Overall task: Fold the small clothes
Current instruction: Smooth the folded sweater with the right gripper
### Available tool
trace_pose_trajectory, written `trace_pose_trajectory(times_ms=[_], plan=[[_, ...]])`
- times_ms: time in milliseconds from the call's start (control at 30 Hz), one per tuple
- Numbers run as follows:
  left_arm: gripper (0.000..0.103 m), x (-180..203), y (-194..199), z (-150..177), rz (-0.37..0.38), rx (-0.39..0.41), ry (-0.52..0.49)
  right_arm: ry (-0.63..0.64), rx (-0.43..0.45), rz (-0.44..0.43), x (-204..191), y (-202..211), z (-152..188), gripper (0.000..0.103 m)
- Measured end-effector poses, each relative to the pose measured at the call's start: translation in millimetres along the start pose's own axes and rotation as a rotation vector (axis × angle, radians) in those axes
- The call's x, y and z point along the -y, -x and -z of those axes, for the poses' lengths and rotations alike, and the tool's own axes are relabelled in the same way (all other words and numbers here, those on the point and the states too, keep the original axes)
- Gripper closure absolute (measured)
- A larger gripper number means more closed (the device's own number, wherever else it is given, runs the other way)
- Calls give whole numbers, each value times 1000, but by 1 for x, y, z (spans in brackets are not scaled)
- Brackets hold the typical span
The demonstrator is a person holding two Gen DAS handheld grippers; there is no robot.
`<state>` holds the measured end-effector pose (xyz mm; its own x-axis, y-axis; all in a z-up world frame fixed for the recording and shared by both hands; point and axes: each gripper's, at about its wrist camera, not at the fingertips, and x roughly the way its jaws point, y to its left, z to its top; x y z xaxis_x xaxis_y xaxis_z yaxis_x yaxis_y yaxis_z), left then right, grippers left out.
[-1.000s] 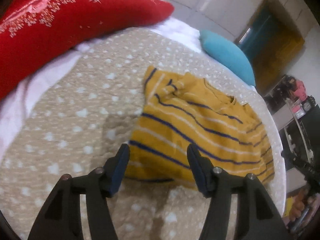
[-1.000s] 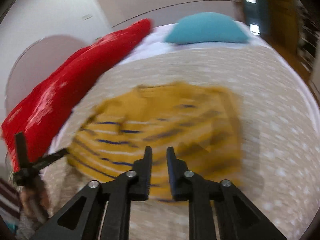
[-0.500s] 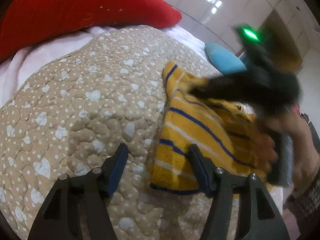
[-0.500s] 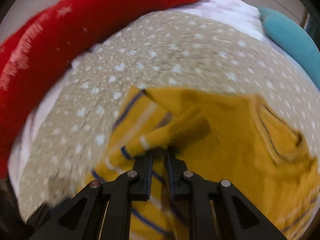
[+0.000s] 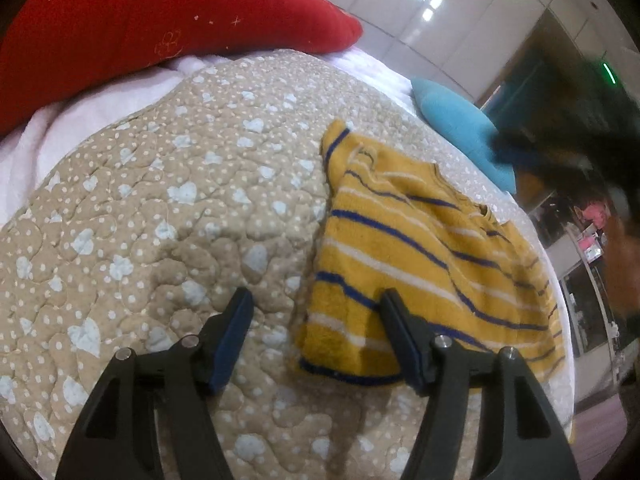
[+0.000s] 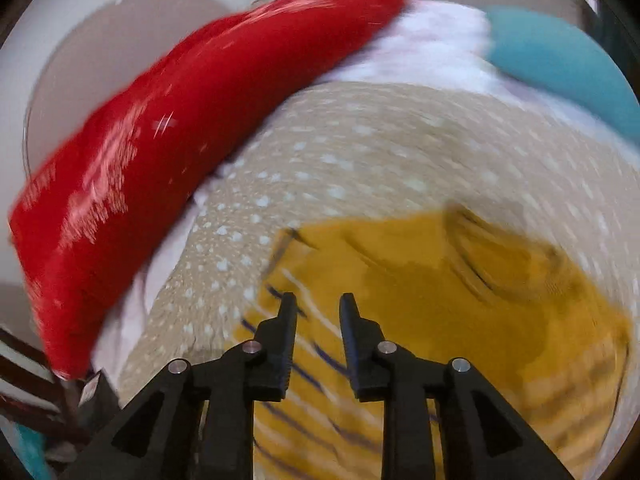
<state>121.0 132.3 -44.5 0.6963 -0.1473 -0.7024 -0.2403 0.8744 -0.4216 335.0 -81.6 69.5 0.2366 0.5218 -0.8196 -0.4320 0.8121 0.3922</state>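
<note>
The small yellow sweater (image 5: 420, 248) with blue and white stripes lies on the quilt (image 5: 168, 216) of the bed, at the centre right of the left wrist frame and at the lower right of the right wrist frame (image 6: 460, 300). It looks partly folded: its left side appears turned in over the body, giving a fairly straight edge on that side, with a striped cuff or corner poking up at the top of that edge; the neckline shows toward the right. The other side and the final fold across the middle look not yet done, so I judge the task somewhere near its middle. The left gripper (image 5: 316, 320) hovers low over the near left corner of the sweater with its jaws wide apart, one finger over the quilt and the other over the hem, gripping nothing. The right gripper (image 6: 318, 312) is above the striped part of the sweater, its jaws parted by a narrow gap with nothing between them; that view is blurred, so whether it touches the cloth cannot be told. Beyond the sweater, a red pillow (image 5: 160, 20) lies at the upper left and a blue pillow (image 5: 460, 128) at the upper right. No basket, box or other container shows in either view.
</note>
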Motion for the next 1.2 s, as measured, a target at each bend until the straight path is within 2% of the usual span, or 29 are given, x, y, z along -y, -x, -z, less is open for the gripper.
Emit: trace_pose_trajectory(times_ms=[67,133,167,200,233,300,400,433,500,567,633,667,700,767,800,833,900,967,1033,1067,1200], plan=[[38,5,8,-1,-8,35,-12,-87,-6,-6,35,5,19,78],[38,15,15,-1,-16,65,-47,-203,-50,11,84,4,43,77],[38,20,18,0,-27,77,-70,-238,-65,65,104,4,54,78],[37,23,20,0,-37,82,-86,-256,-61,225,132,6,65,90],[37,26,20,1,-48,80,-100,-266,-48,287,150,9,68,103],[37,28,17,3,-50,54,-106,-399,52,380,190,34,82,103],[37,21,10,4,-42,15,-84,-452,142,528,195,64,88,101],[37,18,8,3,-38,4,-72,-417,171,526,185,70,86,94],[37,13,6,2,-28,-13,-50,-360,210,475,163,75,82,94],[37,13,5,2,-29,-9,-49,-299,234,385,141,73,77,91],[37,15,4,3,-29,-8,-58,-276,211,286,128,52,68,83],[37,16,4,4,-30,-8,-63,-282,189,269,126,39,65,82],[37,15,5,5,-31,-8,-66,-300,151,268,130,28,64,80],[37,12,9,5,-26,-11,-57,-368,69,340,149,8,68,82],[37,9,11,4,-22,-12,-47,-397,64,376,159,6,72,94],[37,4,13,3,-18,-11,-30,-414,98,390,164,11,76,99],[34,-5,13,-1,-10,-18,3,-432,136,447,161,23,81,97],[32,-14,11,-4,19,-38,50,-412,158,458,143,32,83,90],[32,-20,11,-8,40,-47,76,-322,171,434,118,38,78,75],[32,-22,14,-9,33,-40,82,-267,173,413,102,40,77,72],[31,-27,35,-13,-81,31,63,-58,145,320,24,31,85,56]])
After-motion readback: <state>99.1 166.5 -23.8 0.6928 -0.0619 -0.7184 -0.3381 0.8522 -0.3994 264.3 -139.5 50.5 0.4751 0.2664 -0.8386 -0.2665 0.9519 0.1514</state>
